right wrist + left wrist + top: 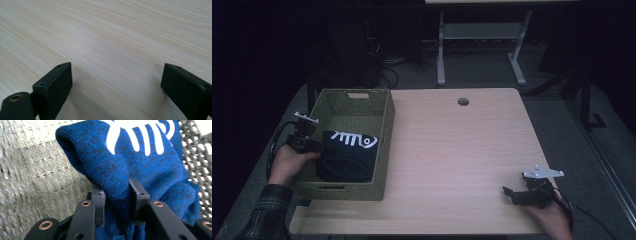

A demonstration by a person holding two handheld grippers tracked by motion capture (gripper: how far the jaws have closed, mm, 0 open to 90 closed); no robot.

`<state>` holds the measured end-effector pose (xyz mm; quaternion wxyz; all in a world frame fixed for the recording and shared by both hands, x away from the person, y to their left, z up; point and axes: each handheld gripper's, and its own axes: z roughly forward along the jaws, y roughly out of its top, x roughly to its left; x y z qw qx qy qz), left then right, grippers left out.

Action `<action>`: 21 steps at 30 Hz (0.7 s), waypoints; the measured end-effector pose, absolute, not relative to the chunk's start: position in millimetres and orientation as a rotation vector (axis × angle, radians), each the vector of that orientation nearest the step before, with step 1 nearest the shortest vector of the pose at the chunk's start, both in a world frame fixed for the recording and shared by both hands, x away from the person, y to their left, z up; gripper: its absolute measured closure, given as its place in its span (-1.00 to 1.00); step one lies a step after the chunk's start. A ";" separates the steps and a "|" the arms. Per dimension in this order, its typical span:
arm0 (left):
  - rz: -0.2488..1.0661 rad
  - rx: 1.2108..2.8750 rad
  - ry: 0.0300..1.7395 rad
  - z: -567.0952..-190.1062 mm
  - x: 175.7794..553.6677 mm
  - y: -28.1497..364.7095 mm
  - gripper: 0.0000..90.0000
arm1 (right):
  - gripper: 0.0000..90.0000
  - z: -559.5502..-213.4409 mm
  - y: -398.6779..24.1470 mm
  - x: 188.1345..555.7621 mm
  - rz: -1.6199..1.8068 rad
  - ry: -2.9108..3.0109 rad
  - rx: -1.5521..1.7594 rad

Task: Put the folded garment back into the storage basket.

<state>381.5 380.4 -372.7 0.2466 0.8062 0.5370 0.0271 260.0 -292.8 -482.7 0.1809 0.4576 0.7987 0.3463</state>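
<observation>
Against the woven olive basket's left wall, left gripper pinches the folded blue knit garment; right gripper spread, idle near table's right corner.

A dim lab or office workroom: a pale wood-grain desk with a cable hole, grey carpet floor, tangled black cables, a white metal-framed table behind.
</observation>
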 end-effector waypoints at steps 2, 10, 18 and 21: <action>0.080 2.204 1.471 -374.4 382.5 380.3 0.50 | -0.78 -482.7 -292.8 260.0 0.978 2.256 1.292; 0.116 2.224 1.480 -374.8 383.8 381.8 0.22 | -0.78 -482.7 -292.8 260.0 0.978 2.256 1.292; 0.167 2.212 1.474 -363.0 379.8 389.3 -0.07 | -0.78 -482.7 -292.8 259.9 0.978 2.256 1.293; 0.210 2.196 1.465 -355.2 375.9 393.7 -0.17 | -0.78 -482.7 -292.8 259.9 0.978 2.256 1.292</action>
